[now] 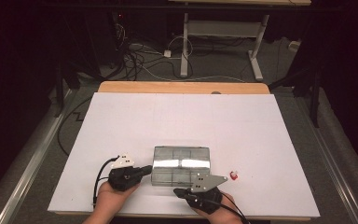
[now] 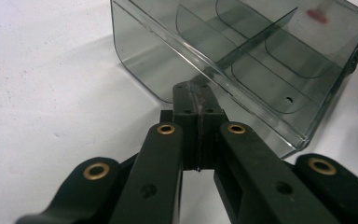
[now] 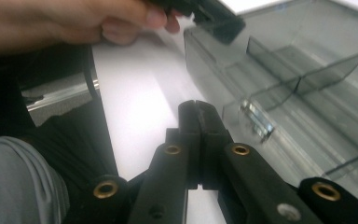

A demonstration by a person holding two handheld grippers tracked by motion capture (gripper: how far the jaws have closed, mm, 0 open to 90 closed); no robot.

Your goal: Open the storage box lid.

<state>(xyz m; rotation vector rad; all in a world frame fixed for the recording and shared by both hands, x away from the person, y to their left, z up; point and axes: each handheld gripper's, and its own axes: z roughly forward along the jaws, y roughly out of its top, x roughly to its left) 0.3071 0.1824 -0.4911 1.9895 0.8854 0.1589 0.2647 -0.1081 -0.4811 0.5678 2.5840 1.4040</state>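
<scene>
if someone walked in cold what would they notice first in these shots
The eye lands on the clear smoky plastic organizer box, open, near the front middle of the white table, its dividers plain in both gripper views. Two hand-held black grippers flank it: the left gripper pinches the box's left wall, and the right gripper sits shut at its front edge. A small red and white piece lies just right of the box.

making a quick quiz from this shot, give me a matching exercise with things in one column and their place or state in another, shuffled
Things:
1. left gripper
2. right gripper
3. clear divided box
4. small red and white object

Places or states:
A. lies alone on the white table, right of the box
B. jaws shut on the box's left wall
C. jaws shut, by the box's near edge
D. sits between the two grippers

Pairs: 1-B, 2-C, 3-D, 4-A
</scene>
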